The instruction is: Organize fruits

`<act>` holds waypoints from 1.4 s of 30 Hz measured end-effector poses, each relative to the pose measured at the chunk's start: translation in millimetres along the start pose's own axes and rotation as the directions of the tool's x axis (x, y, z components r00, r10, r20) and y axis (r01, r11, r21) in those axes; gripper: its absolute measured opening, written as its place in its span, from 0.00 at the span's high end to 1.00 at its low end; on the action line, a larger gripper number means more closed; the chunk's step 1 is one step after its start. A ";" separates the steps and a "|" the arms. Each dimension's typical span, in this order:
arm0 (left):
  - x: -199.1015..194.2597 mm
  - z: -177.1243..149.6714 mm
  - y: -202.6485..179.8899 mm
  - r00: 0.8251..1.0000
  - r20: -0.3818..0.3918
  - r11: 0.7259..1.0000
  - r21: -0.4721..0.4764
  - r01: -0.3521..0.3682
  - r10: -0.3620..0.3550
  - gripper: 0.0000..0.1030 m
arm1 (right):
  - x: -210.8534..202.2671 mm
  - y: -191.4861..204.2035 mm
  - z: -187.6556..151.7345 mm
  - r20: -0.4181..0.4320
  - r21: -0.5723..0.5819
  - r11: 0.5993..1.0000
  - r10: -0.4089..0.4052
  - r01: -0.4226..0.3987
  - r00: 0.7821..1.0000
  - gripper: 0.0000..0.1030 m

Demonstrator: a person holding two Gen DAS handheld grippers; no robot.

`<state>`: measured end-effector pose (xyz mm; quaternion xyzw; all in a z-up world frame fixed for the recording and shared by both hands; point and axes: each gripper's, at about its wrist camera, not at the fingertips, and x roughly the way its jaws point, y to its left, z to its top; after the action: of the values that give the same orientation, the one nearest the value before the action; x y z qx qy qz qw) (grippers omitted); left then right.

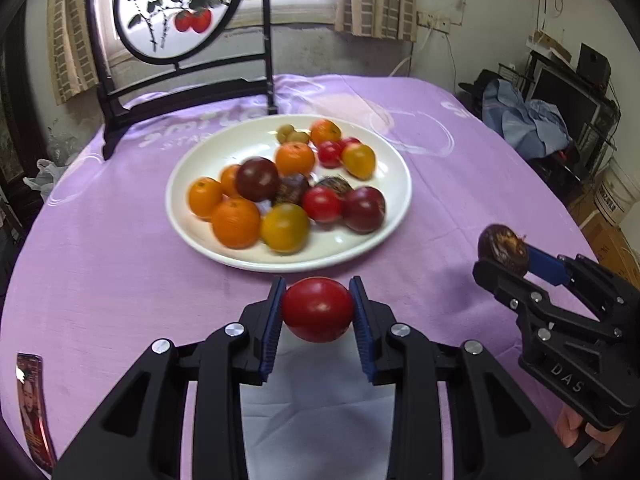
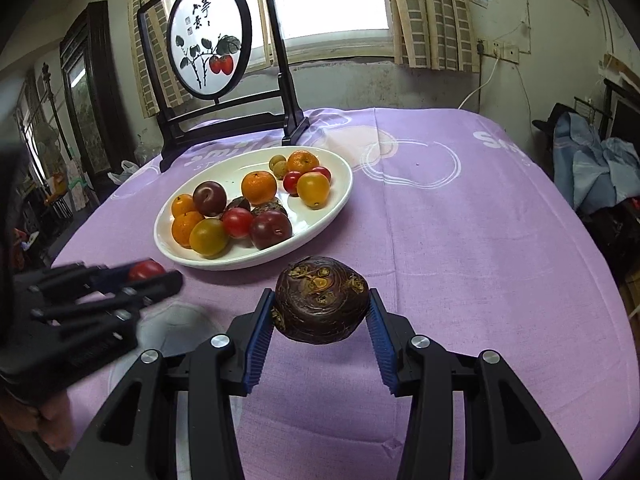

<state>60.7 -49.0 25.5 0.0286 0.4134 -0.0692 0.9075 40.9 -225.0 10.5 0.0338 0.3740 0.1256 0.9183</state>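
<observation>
While both hand-held grippers carry fruit: white plate point(image 1: 192, 236) on table point(image 1: 120, 280).
Left hand-held gripper point(image 1: 318, 310) clamps red tomato point(image 1: 318, 308) at plate's 6 o'clock; right hand-held gripper point(image 2: 322, 306) clamps water chestnut point(image 2: 320, 304) at 4 o'clock.

left gripper point(image 1: 317, 308): black, blue ribbed pads, silver screws | right gripper point(image 2: 321, 312): same, "DAS" embossed
</observation>
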 end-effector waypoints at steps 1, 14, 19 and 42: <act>-4.1 1.5 4.8 1.000 0.010 1.000 -0.005 -0.004 0.004 0.69 | -1.6 2.3 1.6 0.001 0.001 1.000 0.017 -0.017 1.000 0.55; 2.0 55.2 49.9 0.999 0.049 0.998 -0.058 -0.008 0.010 0.69 | 18.8 37.7 66.7 0.017 -0.101 0.994 0.048 -0.046 0.999 0.55; 38.9 76.3 58.4 0.999 0.020 0.995 -0.096 -0.034 0.036 0.69 | 60.1 40.6 84.4 -0.033 -0.077 0.994 0.073 -0.076 0.997 0.55; 29.3 60.6 58.3 0.992 0.055 0.986 -0.133 -0.104 0.112 0.19 | 44.2 41.0 54.9 -0.005 -0.092 0.996 0.023 -0.023 1.000 0.39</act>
<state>133.7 -0.9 42.9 -0.0103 0.3863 0.0065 0.9223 101.1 -172.4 26.3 -0.0042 0.3691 0.1533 0.9166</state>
